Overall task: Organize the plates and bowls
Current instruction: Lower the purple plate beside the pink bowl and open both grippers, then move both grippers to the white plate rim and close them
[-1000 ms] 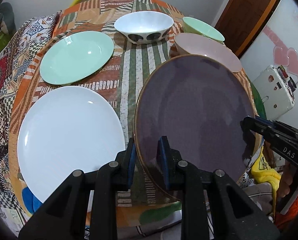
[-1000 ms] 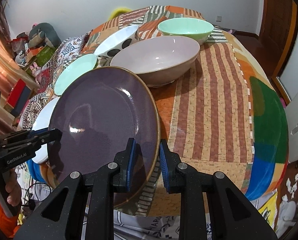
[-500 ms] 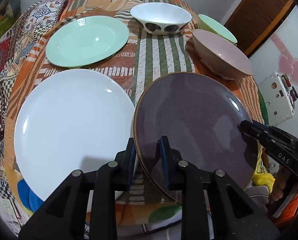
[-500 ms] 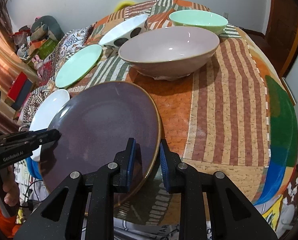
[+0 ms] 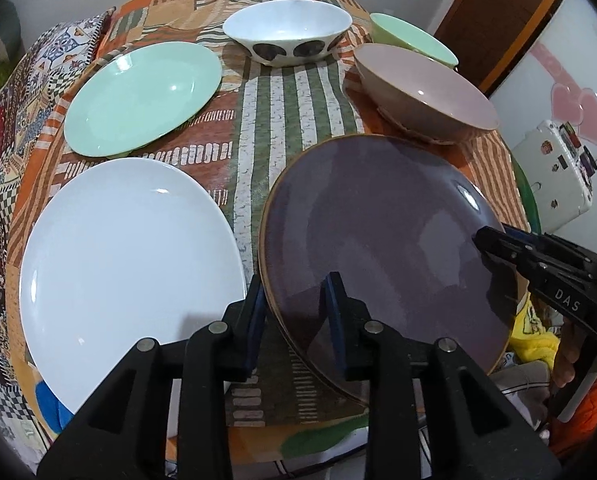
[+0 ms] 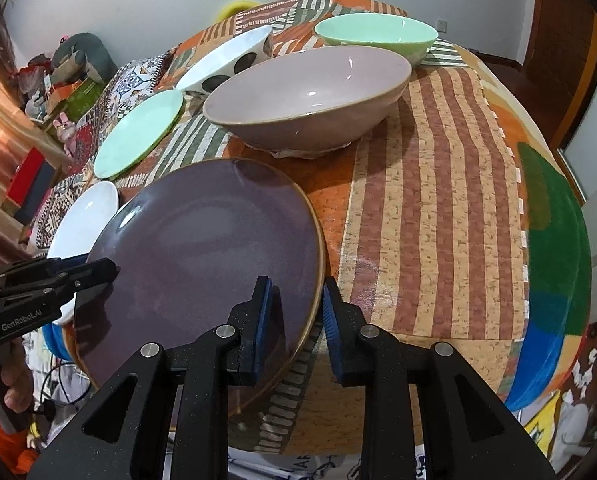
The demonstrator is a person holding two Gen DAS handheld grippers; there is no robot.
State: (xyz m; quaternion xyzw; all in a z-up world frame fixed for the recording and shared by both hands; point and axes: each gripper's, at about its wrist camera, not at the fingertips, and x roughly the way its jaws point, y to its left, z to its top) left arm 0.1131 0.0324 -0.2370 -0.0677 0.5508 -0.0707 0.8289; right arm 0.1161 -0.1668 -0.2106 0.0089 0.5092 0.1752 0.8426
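A purple plate (image 5: 378, 240) with a gold rim lies near the table's front edge, nearly flat. My left gripper (image 5: 294, 312) straddles its left rim and my right gripper (image 6: 296, 312) straddles its right rim (image 6: 202, 248); both sets of jaws stand slightly apart around the rim. A white plate (image 5: 126, 256) lies just left of it, a mint plate (image 5: 142, 96) behind that. A pink bowl (image 6: 306, 96), a mint bowl (image 6: 374, 34) and a white dotted bowl (image 5: 286, 32) stand at the back.
The patchwork tablecloth (image 6: 438, 200) covers a round table; its right half holds no dishes. A white case (image 5: 554, 172) and a door stand beyond the right edge. Clutter lies on the floor at the far left (image 6: 58, 92).
The purple plate has come down from a steep tilt to nearly flat on the table beside the white plate. Both grippers' jaws have widened a little around its rim.
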